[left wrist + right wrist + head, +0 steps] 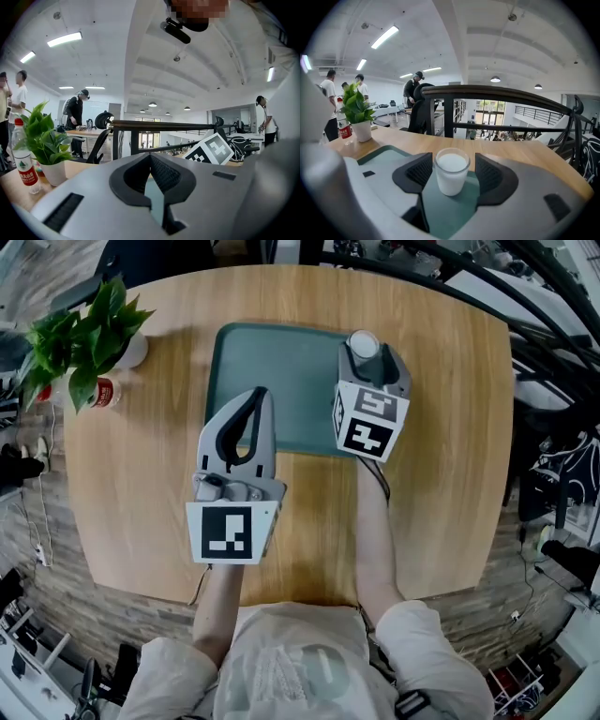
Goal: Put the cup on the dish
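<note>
- Releasing looks like the step in hand: the cup (pixel 451 180) stands upright on the green dish (pixel 450 213), so I judge the placing itself done.
- Right gripper (pixel 453 163) has its jaws spread wide with the cup between them. There's a sliver of gap each side, so the pads aren't pressing on it.
- Left gripper (pixel 151 161) has its jaws together, nothing between. It hovers near the dish's near edge, well apart from the cup.
- To do it well, I'd back the right gripper out straight along its own jaw line or lift it straight up, w/ no sideways drift — either pad could clip the cup wall.
- Jaws should be at full spread until the tips are past the rim.
- Cup looks filled w/ something white, so go slow; a bump may slop it.
- In head view the cup sits toward the dish's far right corner — a nudge that way could put it off onto the table (pixel 141 484).
- Left gripper isn't needed here.
</note>
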Motion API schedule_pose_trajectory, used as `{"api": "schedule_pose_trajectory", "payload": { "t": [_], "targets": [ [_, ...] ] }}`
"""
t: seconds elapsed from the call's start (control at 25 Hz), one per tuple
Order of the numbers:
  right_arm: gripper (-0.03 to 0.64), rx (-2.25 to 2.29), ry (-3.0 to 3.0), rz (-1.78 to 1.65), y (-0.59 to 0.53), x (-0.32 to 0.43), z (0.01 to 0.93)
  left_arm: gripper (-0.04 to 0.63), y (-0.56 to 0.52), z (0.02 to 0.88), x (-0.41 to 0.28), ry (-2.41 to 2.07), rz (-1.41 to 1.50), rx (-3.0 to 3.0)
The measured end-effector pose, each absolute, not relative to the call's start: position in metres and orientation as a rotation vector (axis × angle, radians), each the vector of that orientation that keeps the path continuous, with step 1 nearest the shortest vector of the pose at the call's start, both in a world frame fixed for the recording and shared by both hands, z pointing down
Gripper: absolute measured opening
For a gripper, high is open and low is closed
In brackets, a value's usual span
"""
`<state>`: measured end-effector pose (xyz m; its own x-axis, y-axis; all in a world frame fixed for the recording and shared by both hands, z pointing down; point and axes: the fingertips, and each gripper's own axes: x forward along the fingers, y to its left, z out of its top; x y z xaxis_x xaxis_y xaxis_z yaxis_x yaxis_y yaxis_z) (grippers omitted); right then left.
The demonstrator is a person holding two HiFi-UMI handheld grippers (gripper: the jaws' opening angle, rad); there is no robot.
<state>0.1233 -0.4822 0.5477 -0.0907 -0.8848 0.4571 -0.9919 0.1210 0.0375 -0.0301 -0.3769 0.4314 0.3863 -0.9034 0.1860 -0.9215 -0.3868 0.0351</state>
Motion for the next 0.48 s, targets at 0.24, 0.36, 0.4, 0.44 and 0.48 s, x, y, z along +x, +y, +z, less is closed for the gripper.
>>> {"api": "schedule_pose_trajectory", "payload": {
  "t": [0.24, 0.36, 0.4, 0.44, 0.48],
  "targets": [
    [0.267, 1.911, -2.141, 0.275, -0.462, 0.125, 0.46, 0.009, -0.351, 0.383, -0.038, -1.73, 0.127, 2.543],
    [0.267, 1.968, -2.22, 0.2, -0.439, 0.121, 0.404, 0.009, -0.332, 0.355, -0.045, -1.777, 0.086, 2.552],
    [0.267, 1.985, -2.249, 0.171, -0.429, 0.119, 0.386, 0.009, -0.326, 0.344, -0.048, -1.797, 0.064, 2.559],
    [0.265, 1.997, -2.282, 0.136, -0.419, 0.116, 0.368, 0.009, -0.319, 0.334, -0.052, -1.817, 0.04, 2.565],
    [0.264, 2.006, -2.32, 0.095, -0.408, 0.113, 0.35, 0.009, -0.312, 0.324, -0.055, -1.836, 0.016, 2.572]
  ]
}}
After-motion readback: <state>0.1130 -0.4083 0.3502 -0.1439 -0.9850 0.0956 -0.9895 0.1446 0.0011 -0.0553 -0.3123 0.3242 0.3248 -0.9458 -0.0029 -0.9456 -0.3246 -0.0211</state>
